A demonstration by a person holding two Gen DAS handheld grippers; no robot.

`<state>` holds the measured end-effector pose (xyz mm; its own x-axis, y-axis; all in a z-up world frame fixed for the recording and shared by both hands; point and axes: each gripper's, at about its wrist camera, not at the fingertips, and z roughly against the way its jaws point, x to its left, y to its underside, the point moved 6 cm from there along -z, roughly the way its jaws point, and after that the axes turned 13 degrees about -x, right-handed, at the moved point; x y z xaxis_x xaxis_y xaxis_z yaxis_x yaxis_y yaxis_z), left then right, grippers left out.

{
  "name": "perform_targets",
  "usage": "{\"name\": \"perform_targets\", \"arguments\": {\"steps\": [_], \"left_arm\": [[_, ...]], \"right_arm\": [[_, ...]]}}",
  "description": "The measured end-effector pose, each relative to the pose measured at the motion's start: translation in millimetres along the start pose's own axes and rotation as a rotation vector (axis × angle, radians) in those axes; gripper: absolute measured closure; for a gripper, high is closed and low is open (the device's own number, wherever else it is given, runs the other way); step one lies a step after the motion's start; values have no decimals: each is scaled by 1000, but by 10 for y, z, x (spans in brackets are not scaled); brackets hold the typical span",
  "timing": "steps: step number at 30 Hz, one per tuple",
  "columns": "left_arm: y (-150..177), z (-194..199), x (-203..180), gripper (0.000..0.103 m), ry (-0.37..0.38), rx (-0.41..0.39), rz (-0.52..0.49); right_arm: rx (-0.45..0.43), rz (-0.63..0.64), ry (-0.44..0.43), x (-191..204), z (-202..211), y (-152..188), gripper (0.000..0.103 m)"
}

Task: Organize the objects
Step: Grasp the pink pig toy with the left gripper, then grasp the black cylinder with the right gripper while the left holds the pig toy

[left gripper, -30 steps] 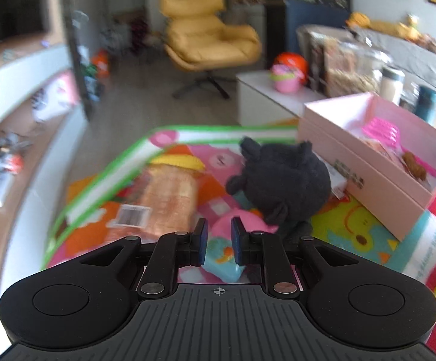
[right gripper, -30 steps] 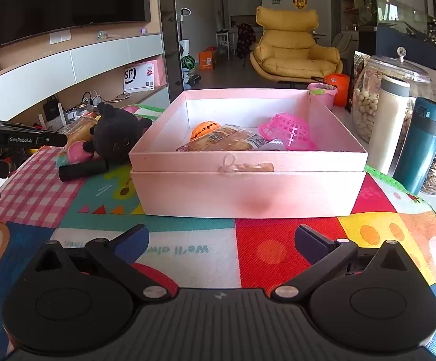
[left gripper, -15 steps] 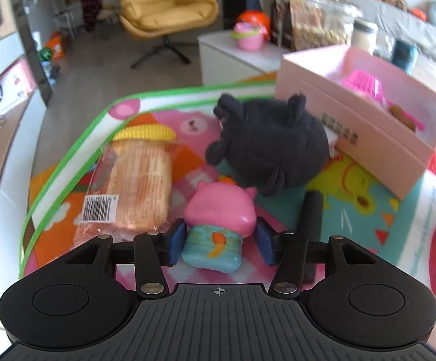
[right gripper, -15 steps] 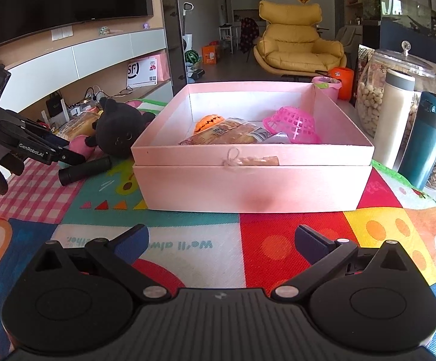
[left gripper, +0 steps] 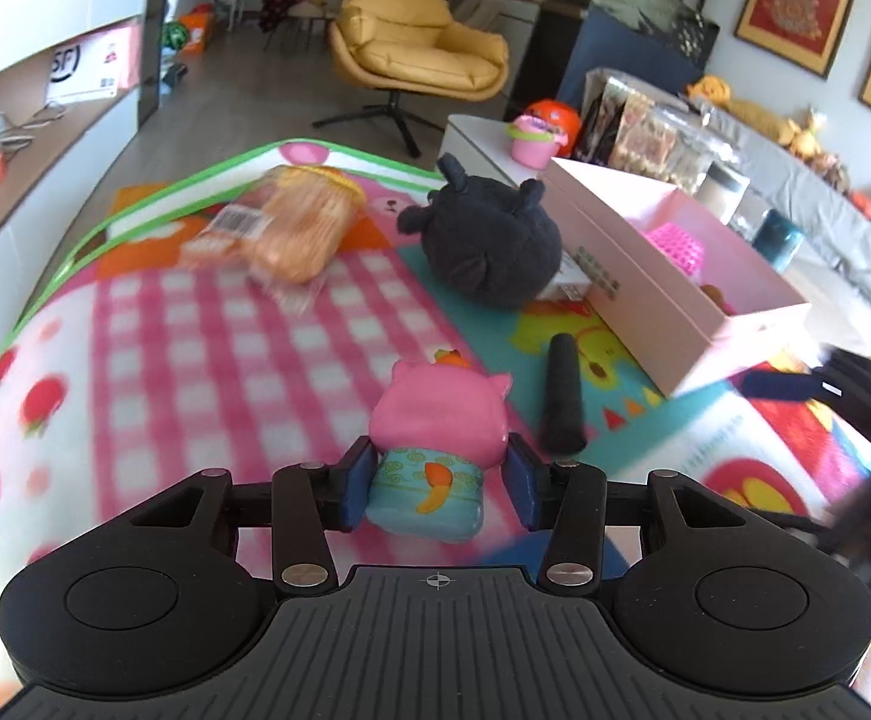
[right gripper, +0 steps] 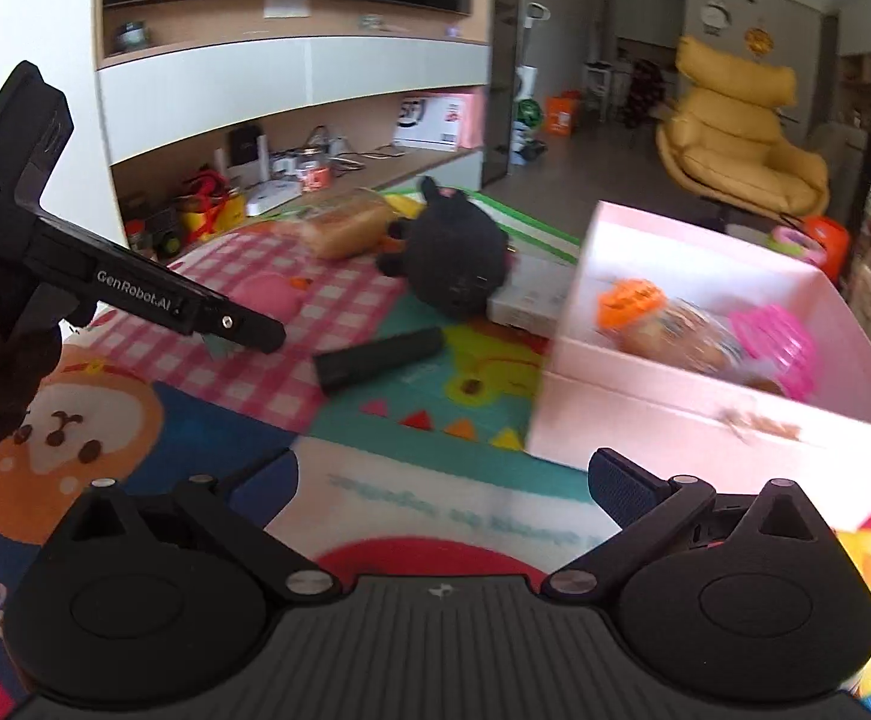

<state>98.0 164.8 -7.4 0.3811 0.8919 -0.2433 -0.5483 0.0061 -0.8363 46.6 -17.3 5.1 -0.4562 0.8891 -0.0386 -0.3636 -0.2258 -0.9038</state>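
Observation:
A pink pig toy (left gripper: 441,414) with a teal body stands on the play mat (left gripper: 207,348) between the jaws of my left gripper (left gripper: 438,480). The jaws are closing around it, and a thin gap still shows at the right pad. In the right wrist view the toy (right gripper: 270,294) sits just beyond the left gripper (right gripper: 249,333). My right gripper (right gripper: 444,474) is wide open with nothing in it, low over the mat in front of the pink box (right gripper: 675,432). The box holds an orange toy (right gripper: 630,303), a wrapped bread (right gripper: 687,342) and a pink basket (right gripper: 774,348).
A black plush (left gripper: 489,240) lies against the box's left side, with a bagged bread loaf (left gripper: 297,228) left of it. A black cylinder (left gripper: 564,396) lies right of the pig toy. Jars and bottles (left gripper: 723,192) stand behind the box. A yellow chair (left gripper: 417,48) is beyond the mat.
My left gripper went from nearly shut to open and came to straddle the pig toy. The right gripper swung left and rolled, so the box now sits at the right of its view.

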Motion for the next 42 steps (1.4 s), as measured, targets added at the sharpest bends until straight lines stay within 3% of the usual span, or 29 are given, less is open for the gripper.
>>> {"name": "perform_targets", "arguments": {"steps": [3, 7, 17, 22, 30, 35, 38, 42], "left_arm": [[18, 241, 61, 53, -17, -32, 19], [33, 459, 117, 53, -26, -78, 50], [216, 386, 5, 53, 10, -47, 74], [247, 311, -162, 53, 24, -35, 64], [158, 286, -189, 53, -42, -59, 91], [146, 376, -204, 53, -50, -64, 104], [171, 373, -259, 53, -42, -58, 107], [216, 316, -425, 53, -16, -42, 100]], "right_arm": [[15, 80, -23, 253, -288, -97, 12], [64, 25, 75, 266, -611, -117, 21], [67, -7, 167, 104, -395, 50, 24], [80, -27, 219, -62, -223, 120, 39], [52, -92, 152, 73, -327, 49, 40], [59, -75, 161, 130, -435, 28, 68], [67, -59, 135, 130, -321, 80, 76], [81, -31, 127, 49, -27, 190, 79]]}}
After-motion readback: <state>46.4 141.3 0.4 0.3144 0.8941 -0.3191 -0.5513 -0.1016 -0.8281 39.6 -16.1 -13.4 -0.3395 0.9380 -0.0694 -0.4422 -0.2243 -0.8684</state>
